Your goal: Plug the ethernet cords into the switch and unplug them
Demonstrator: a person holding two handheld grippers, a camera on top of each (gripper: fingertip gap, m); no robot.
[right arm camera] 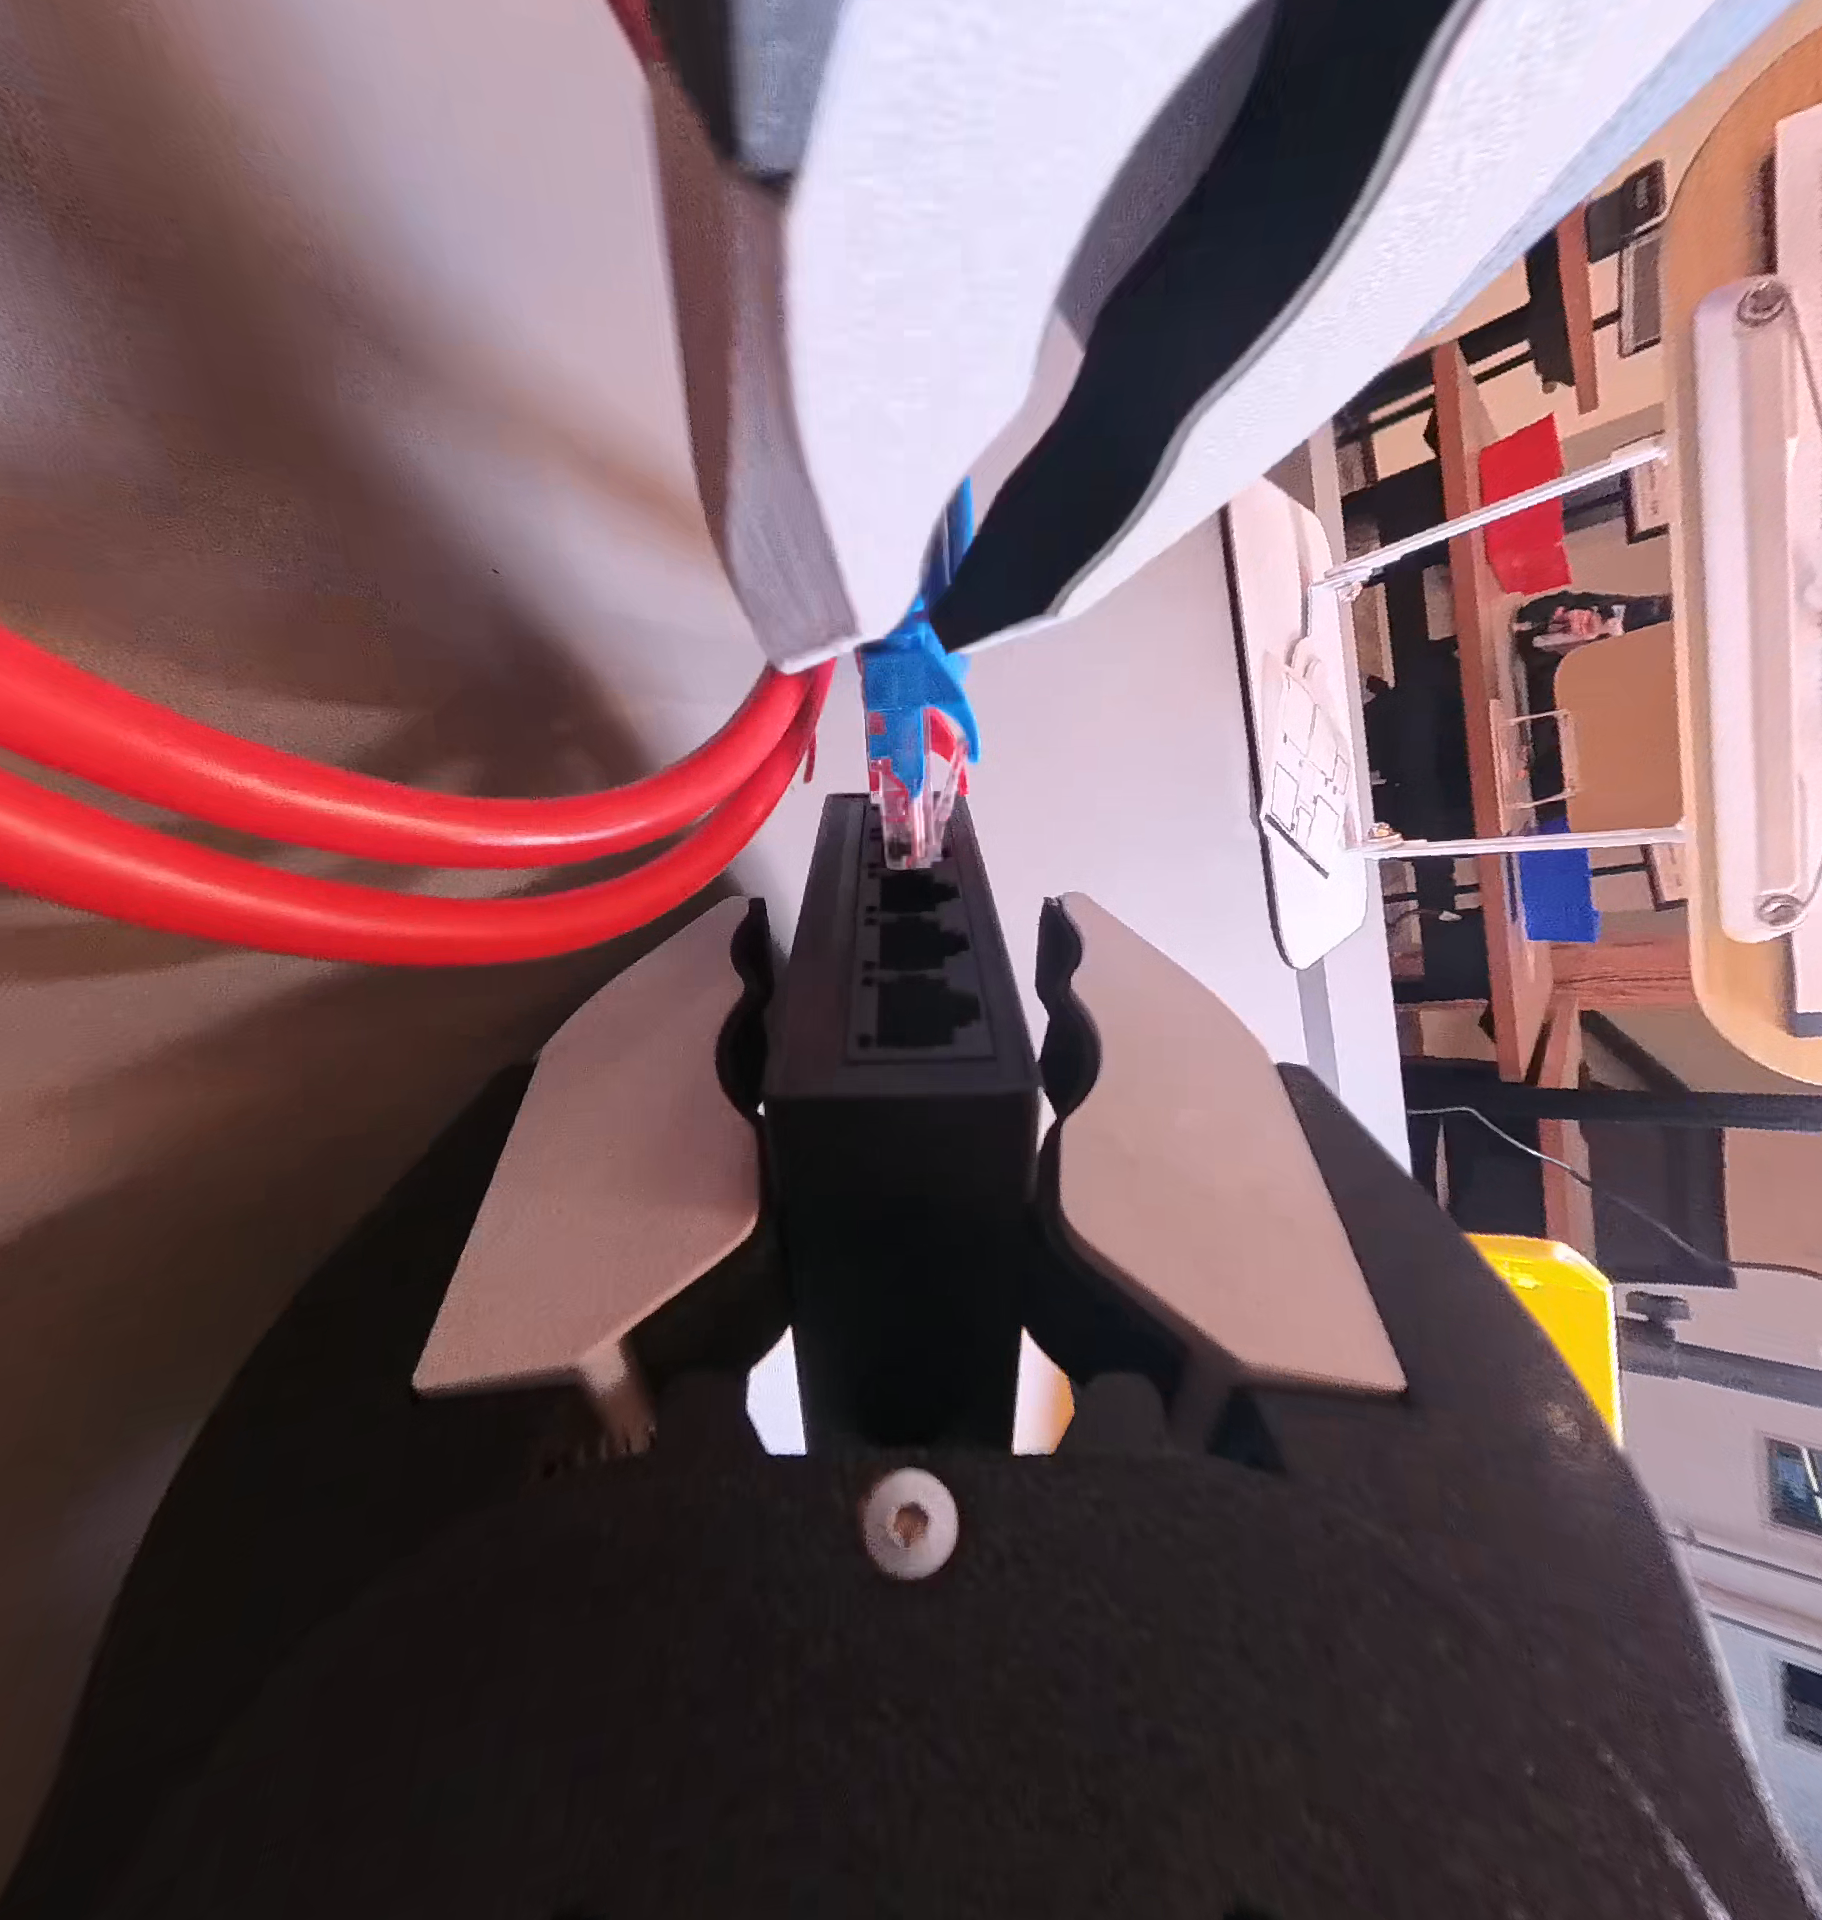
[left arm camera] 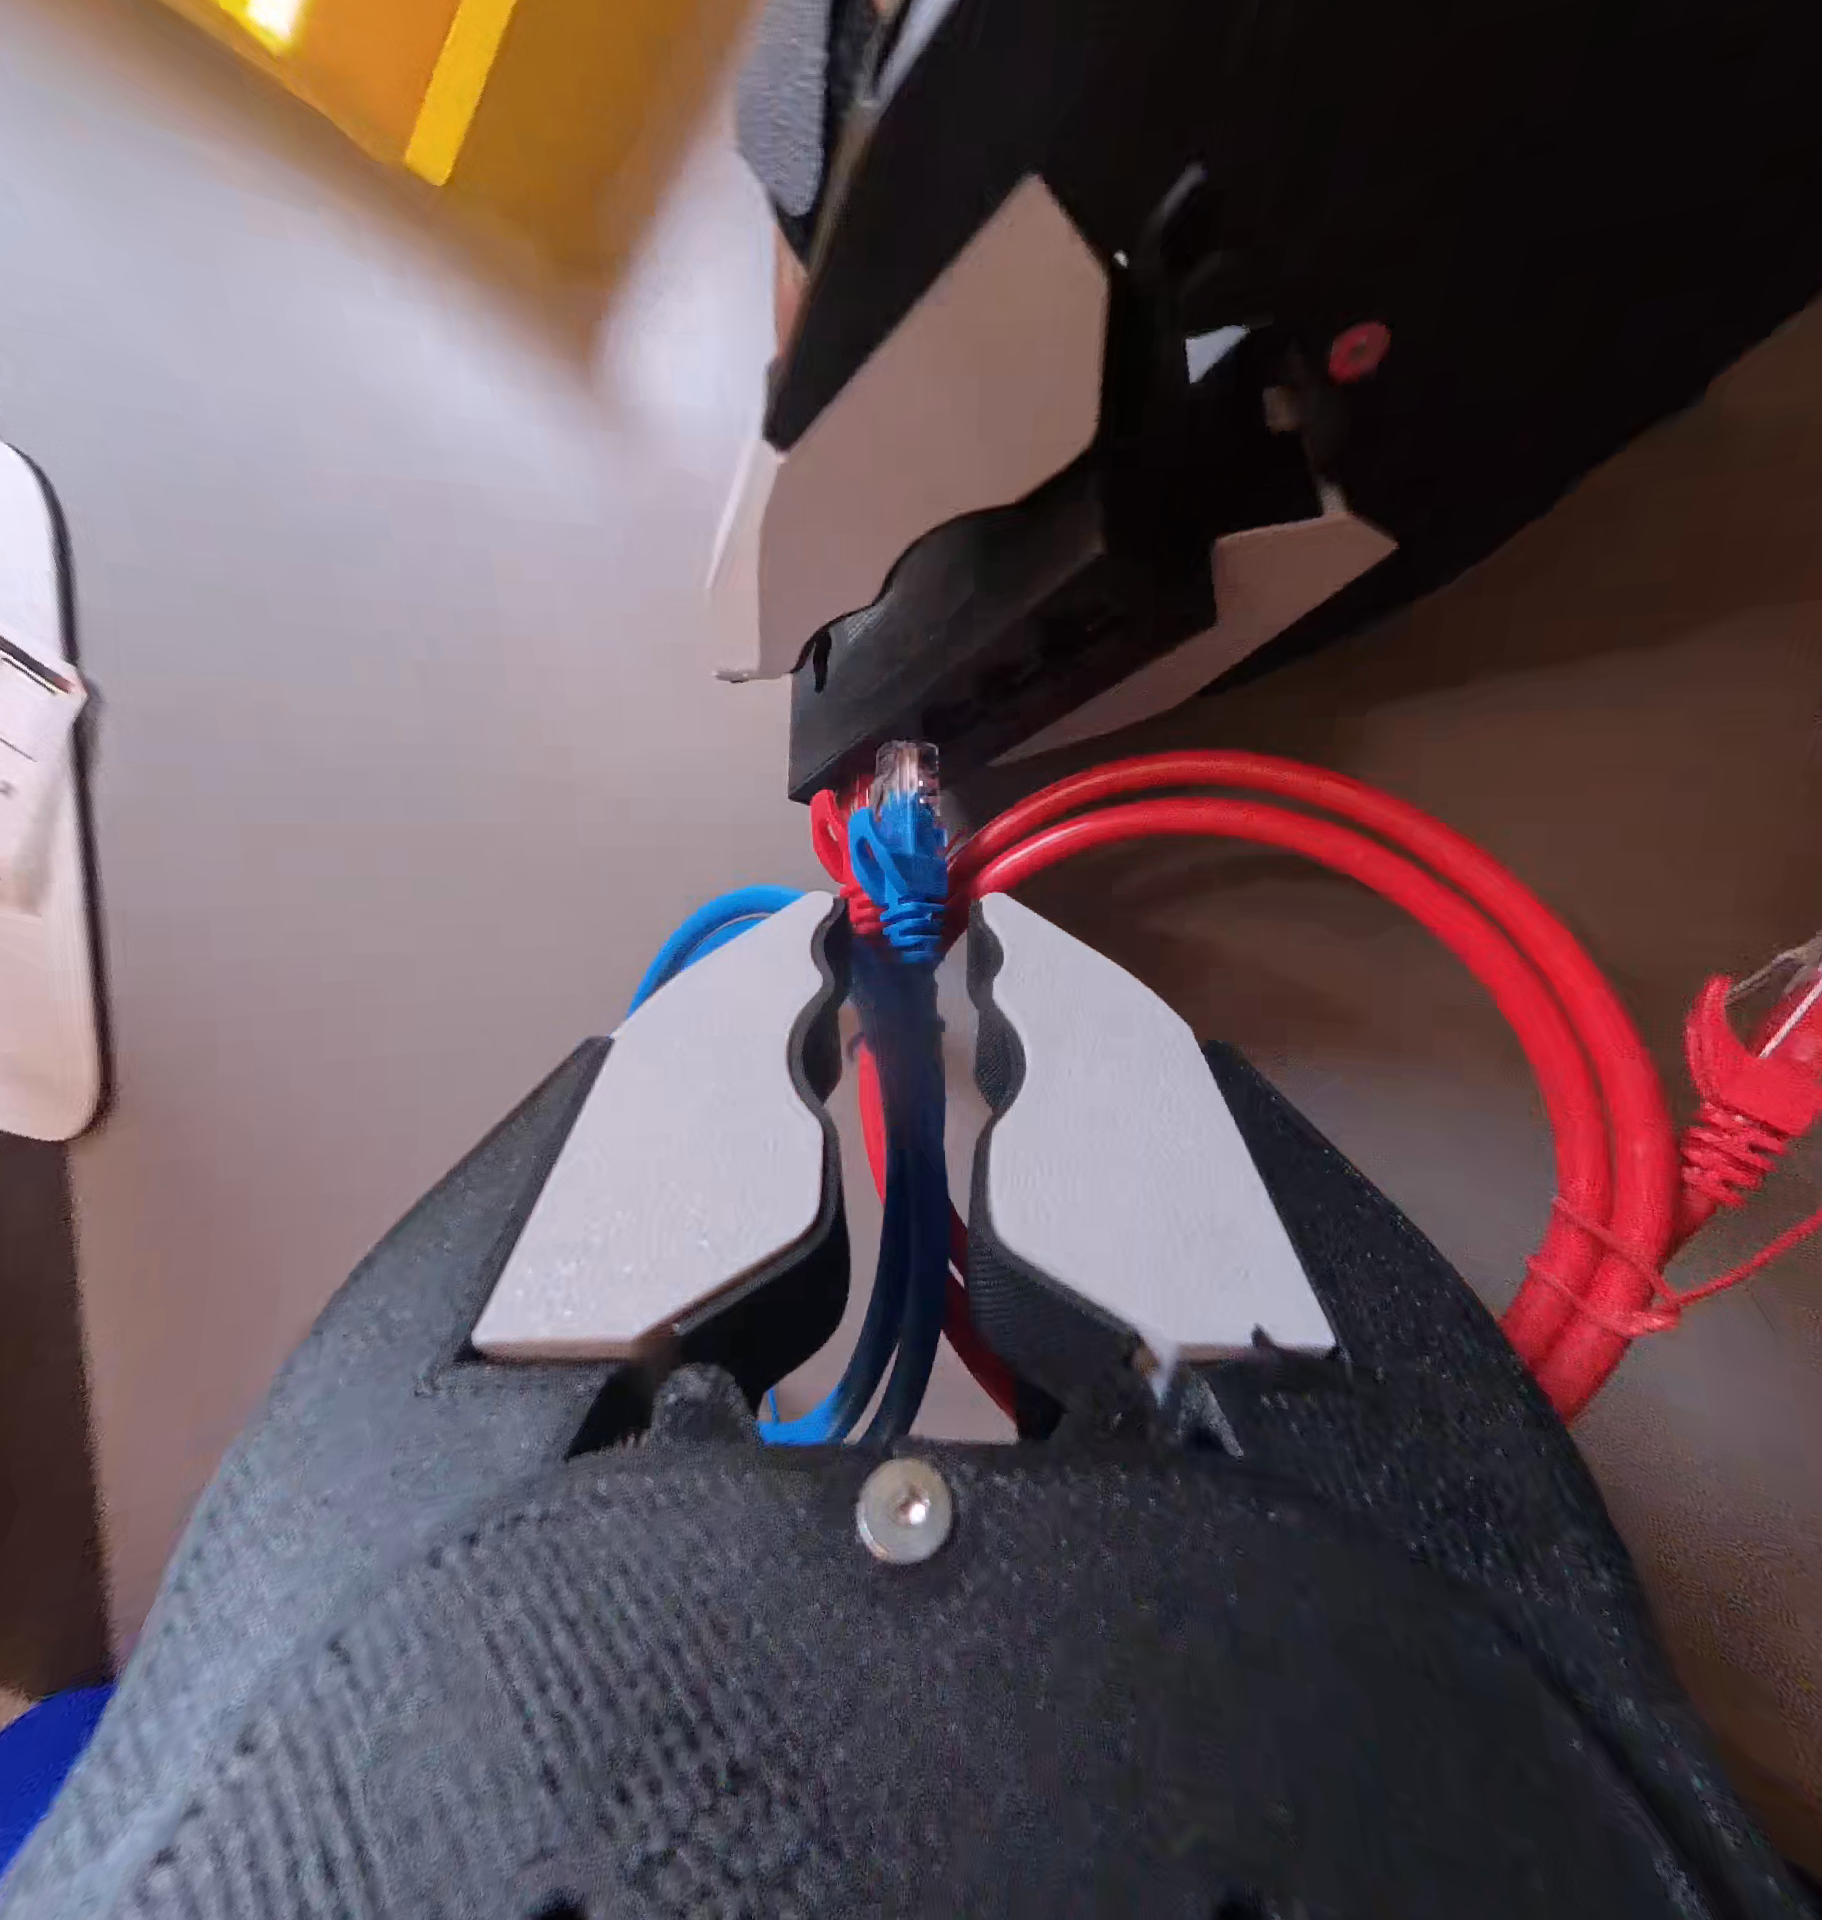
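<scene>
Blue and red plugs (left arm camera: 902, 831) sit pinched together in the left hand-held gripper (left arm camera: 907, 925), tips at the farthest port of the black switch (right arm camera: 902, 997), which the right hand-held gripper (right arm camera: 902, 935) clamps. At three o'clock in the left view a loose red plug (left arm camera: 1780, 1049) dangles. Two plugs bunched at one port could jam or skew; the red cable loops (right arm camera: 367, 831) may drag them sideways.

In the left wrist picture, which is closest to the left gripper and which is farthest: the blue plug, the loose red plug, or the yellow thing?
1. Blue plug: just past the tips of the left gripper, which pinches its cord.
2. Loose red plug: off to the right, beside the red cord bundle.
3. Yellow thing: far away, top left, blurry.
</scene>
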